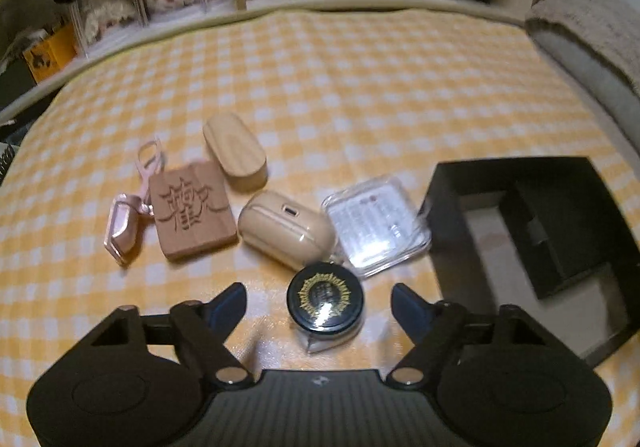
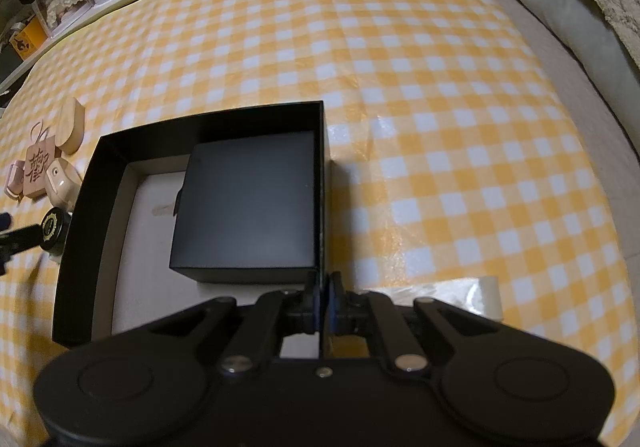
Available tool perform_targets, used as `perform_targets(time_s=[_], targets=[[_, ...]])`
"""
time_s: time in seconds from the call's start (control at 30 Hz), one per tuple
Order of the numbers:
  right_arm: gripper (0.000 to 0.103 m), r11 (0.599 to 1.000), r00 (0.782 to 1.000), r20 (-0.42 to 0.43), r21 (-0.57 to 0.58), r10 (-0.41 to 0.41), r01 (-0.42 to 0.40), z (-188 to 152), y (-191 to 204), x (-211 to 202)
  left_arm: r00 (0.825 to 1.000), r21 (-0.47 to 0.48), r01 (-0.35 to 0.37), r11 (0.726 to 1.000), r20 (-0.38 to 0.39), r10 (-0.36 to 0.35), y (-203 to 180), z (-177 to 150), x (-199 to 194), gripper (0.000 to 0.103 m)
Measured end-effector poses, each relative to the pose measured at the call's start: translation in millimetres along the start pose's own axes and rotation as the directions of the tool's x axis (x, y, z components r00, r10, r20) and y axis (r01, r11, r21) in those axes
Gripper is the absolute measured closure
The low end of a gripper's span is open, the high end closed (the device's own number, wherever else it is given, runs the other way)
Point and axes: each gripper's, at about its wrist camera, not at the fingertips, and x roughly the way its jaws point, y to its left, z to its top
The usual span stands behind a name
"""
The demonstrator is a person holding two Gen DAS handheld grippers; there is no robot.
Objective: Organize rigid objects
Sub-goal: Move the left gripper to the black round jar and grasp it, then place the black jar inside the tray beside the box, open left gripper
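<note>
On the yellow-and-white checked tablecloth (image 1: 360, 87) a cluster of small things lies just left of an open black box (image 2: 120, 151). The left gripper (image 1: 320, 301) hangs over the near end of that cluster with its jaws spread wide and nothing pressed between them; a small round jar with a black lid and gold emblem (image 1: 325, 297) sits on the cloth in the gap between the fingertips, touched by neither. Beyond the jar are a beige earbud case (image 1: 284, 229) and a clear plastic case (image 1: 378, 225), the latter just beside the box wall. Further left lie a carved wooden block (image 1: 192, 209), an oval wooden box (image 1: 236, 151) and a pink transparent trinket on a ribbon (image 1: 120, 227).

The right gripper (image 2: 322, 299) is pinched tight on the near right wall of the black box. Inside the box a smaller black box (image 2: 248, 203) fills the right part, leaving pale floor bare on the left.
</note>
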Motion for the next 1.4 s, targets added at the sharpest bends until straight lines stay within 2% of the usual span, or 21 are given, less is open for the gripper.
perform_targets(time_s=[0.2,0.4,0.57,0.67,0.83,1.07,1.23,1.4], targets=[[0.098,1.000,1.000,-0.001,0.005,0.004,-0.004,0.9,-2.4,1.1,1.000,0.044,-0.018,0.999,0.012,0.018,-2.7,-2.4,21.2,0.030],[0.098,1.000,1.000,-0.001,0.011,0.008,-0.008,0.9,-3.3,1.4,1.000,0.066,-0.014,0.998,-0.008,0.015,-4.0,-5.6,26.3,0.051],[0.098,1.000,1.000,-0.002,0.012,0.008,-0.008,1.1,-3.4,1.4,0.999,0.089,-0.028,0.996,-0.014,0.029,-6.0,-5.3,21.5,0.052],[0.098,1.000,1.000,-0.002,0.011,0.008,-0.008,1.2,-3.5,1.4,1.000,0.075,-0.019,0.997,0.010,0.018,-6.5,-2.0,11.1,0.053],[0.098,1.000,1.000,-0.002,0.012,0.008,-0.008,1.1,-3.5,1.4,0.996,0.046,0.053,0.998,0.075,-0.056,-16.3,7.4,-16.8,0.052],[0.098,1.000,1.000,-0.001,0.009,0.006,-0.006,0.6,-3.3,1.4,0.972,0.094,0.200,0.975,0.106,-0.209,-64.1,14.9,-43.2,0.053],[0.098,1.000,1.000,0.002,0.004,0.005,-0.005,-0.7,-2.4,1.4,0.957,0.118,0.269,0.956,0.077,-0.278,-98.2,17.2,-41.8,0.052],[0.098,1.000,1.000,0.002,0.005,0.005,-0.005,-1.1,-2.0,1.4,0.940,0.148,0.337,0.930,-0.005,-0.340,-126.6,9.6,-29.7,0.053]])
